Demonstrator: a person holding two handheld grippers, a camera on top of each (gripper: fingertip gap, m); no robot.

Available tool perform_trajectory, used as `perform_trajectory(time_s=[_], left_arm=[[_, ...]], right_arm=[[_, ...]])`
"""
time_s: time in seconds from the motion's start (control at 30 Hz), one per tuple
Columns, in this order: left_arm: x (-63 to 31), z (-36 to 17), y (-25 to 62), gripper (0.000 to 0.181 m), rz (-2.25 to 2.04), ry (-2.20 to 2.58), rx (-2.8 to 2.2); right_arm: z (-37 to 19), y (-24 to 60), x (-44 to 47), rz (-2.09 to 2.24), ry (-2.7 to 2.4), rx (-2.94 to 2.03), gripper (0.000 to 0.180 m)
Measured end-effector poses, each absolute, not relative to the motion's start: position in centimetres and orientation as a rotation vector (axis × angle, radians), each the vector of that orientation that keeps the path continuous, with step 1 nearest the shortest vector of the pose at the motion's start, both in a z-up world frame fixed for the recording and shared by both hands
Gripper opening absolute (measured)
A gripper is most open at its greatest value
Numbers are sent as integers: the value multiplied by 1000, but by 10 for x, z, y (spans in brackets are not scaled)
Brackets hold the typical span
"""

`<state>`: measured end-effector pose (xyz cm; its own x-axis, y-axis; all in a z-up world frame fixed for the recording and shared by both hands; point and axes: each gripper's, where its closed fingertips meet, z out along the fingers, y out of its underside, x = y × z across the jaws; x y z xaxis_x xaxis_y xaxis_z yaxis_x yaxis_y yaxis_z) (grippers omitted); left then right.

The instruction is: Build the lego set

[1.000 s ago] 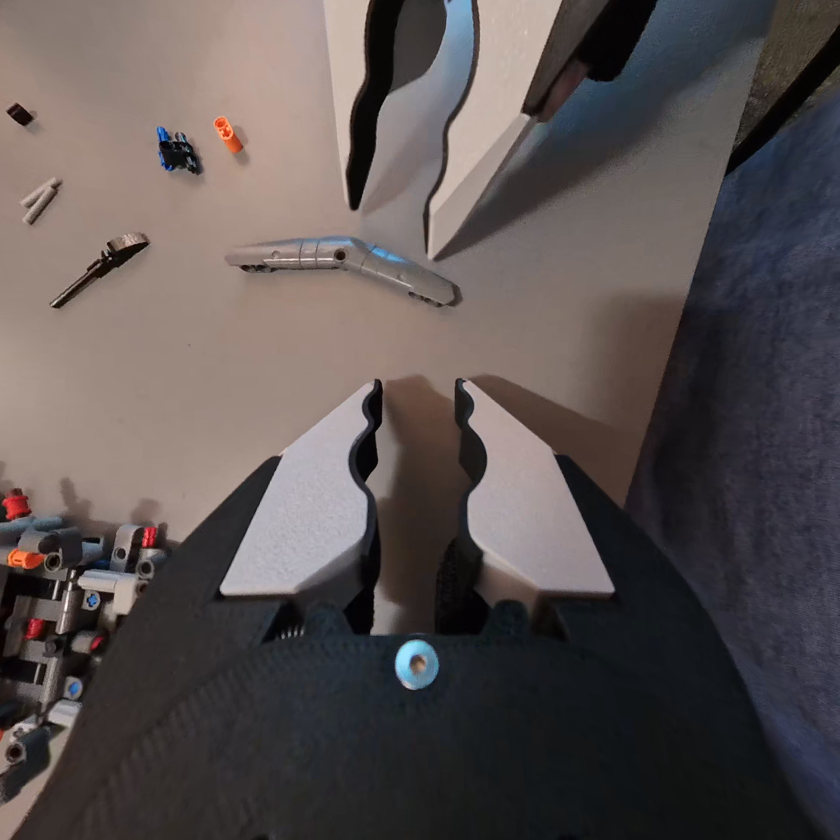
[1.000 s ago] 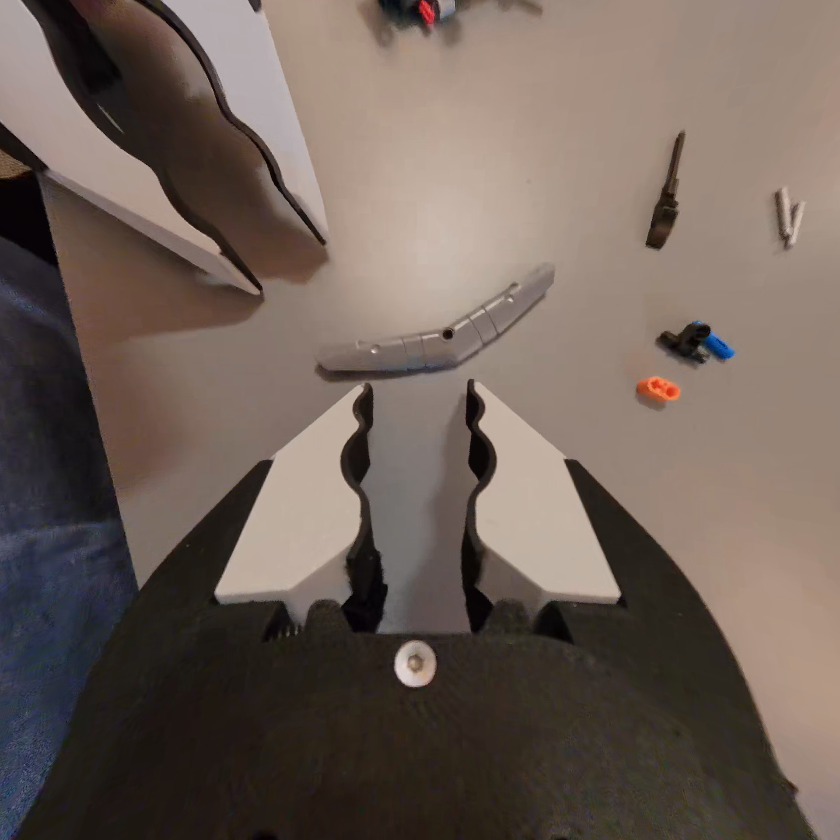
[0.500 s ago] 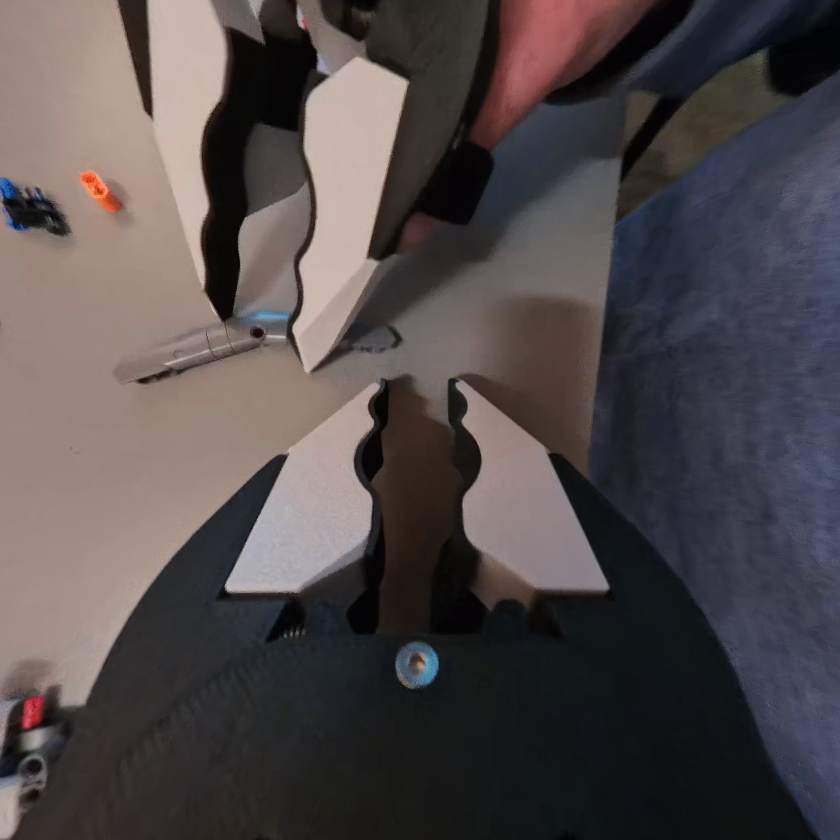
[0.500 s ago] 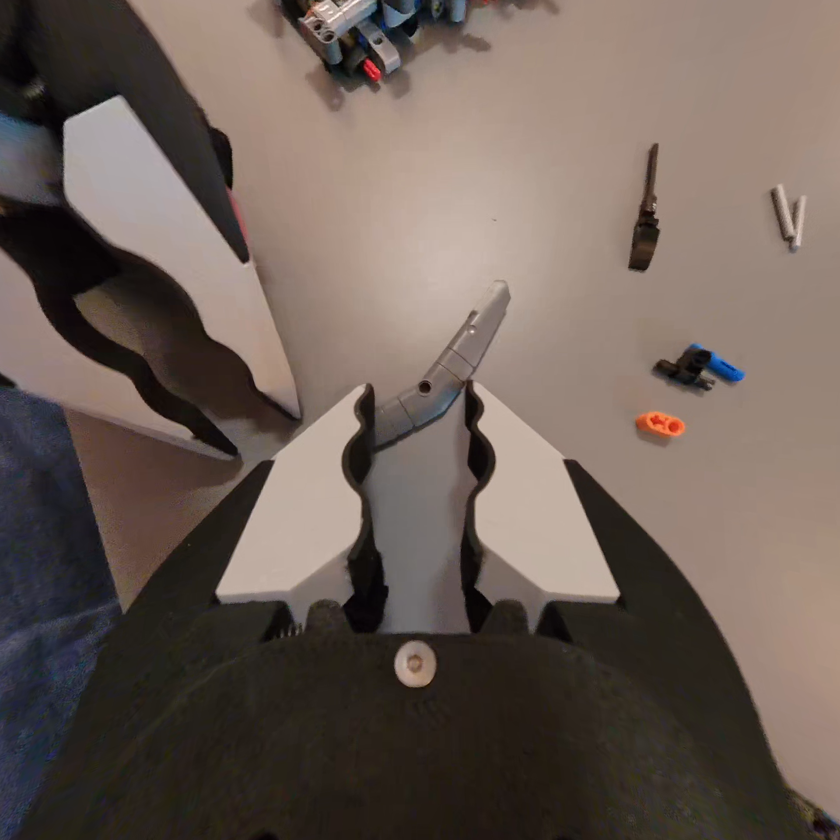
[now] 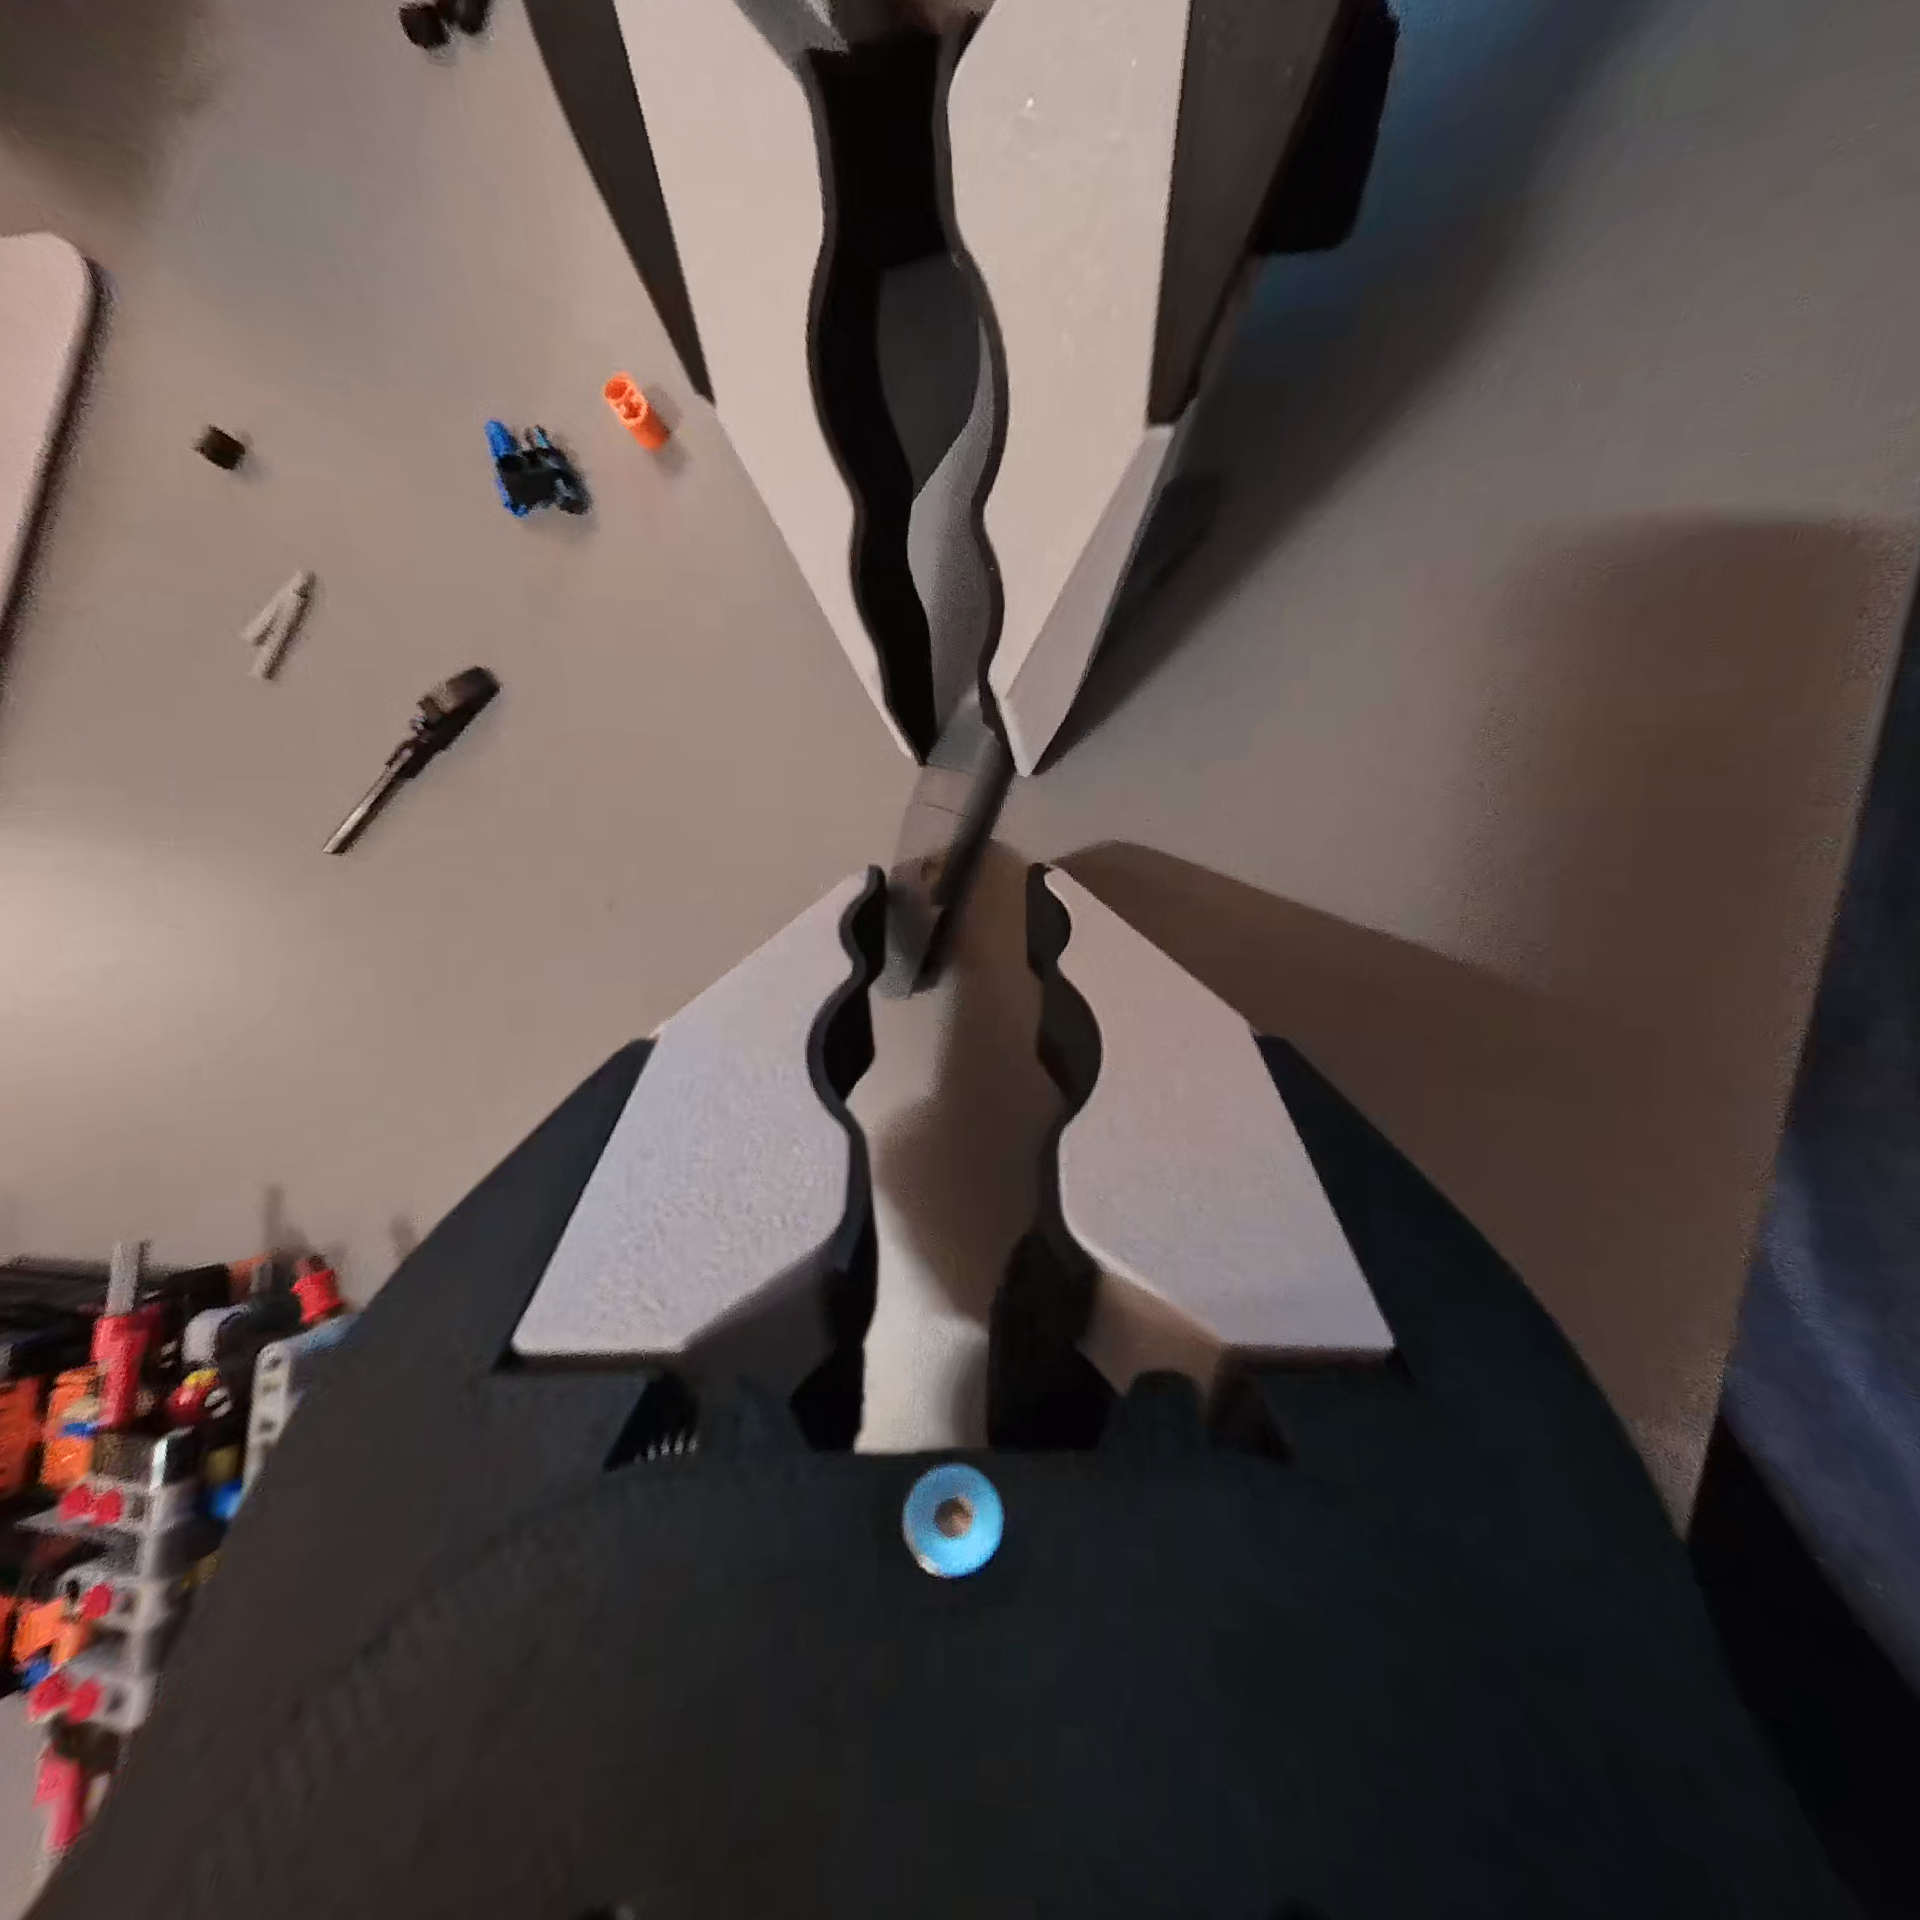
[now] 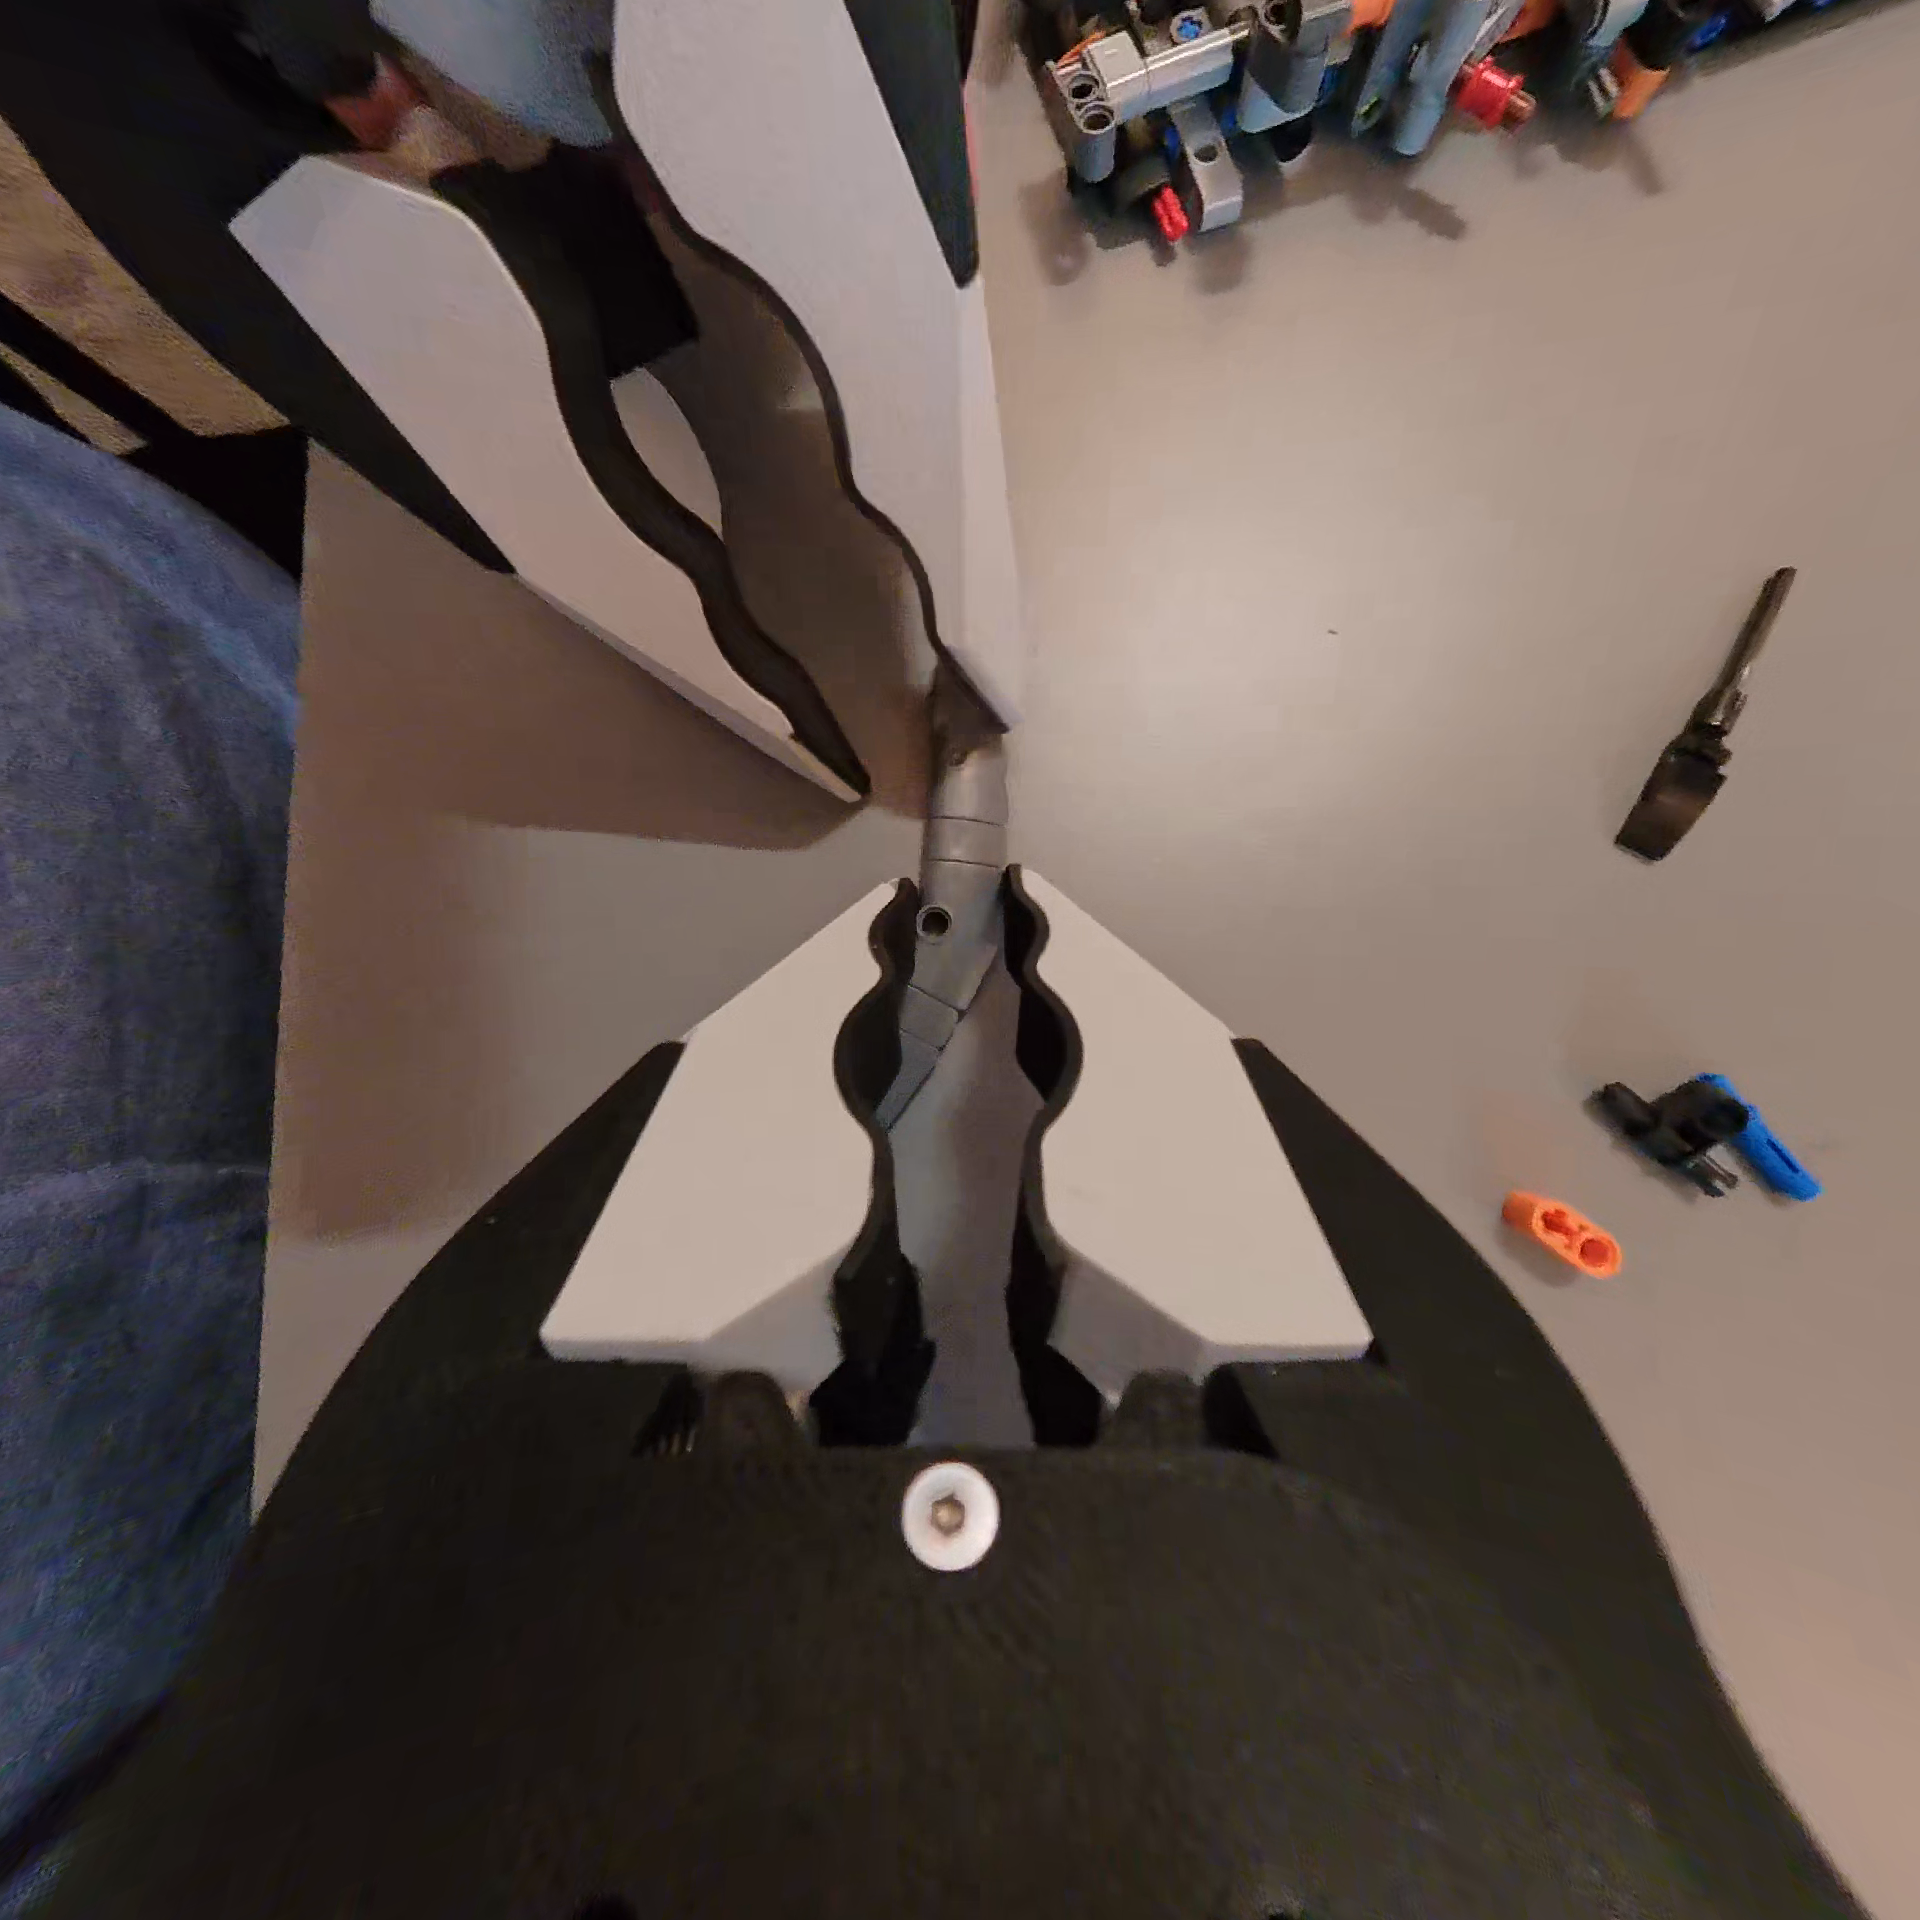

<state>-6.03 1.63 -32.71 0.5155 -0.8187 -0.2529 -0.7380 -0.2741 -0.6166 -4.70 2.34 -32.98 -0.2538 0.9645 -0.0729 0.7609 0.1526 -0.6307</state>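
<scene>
The grey table (image 6: 1351,540) fills both views, and the half-built lego model (image 6: 1299,94) sits at its far side in the right wrist view. Up front, the right gripper (image 6: 951,883) is clamped on the bent grey beam (image 6: 961,831), holding it off the table. The left gripper (image 5: 956,883) meets it tip to tip, fingers parted, the beam's free end against one fingertip. Off to the side lie a black axle piece (image 6: 1704,727), a blue-and-black connector (image 6: 1714,1132) and a small orange connector (image 6: 1564,1233).

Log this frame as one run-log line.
right gripper: shut on bent grey Lego beam | left gripper: open at beam's far end | grey table: loose parts, partial Lego build
</scene>
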Motion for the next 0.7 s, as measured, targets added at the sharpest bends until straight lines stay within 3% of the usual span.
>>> perform_trajectory(time_s=[0.2,0.47,0.6,0.7], left_arm=[[-57,-329,17,18,-204,1278,-2060],[-59,-330,20,10,-228,1273,-2093],[-60,-330,21,9,-303,1227,-2156],[-60,-330,19,9,-397,1189,-2215]], right_arm=[[-327,21,-45,1053,-2096,-1714,14],[-326,25,-46,1059,-2091,-1718,15],[-314,33,-41,996,-2049,-1664,32],[-316,40,-28,773,-2108,-1552,33]])
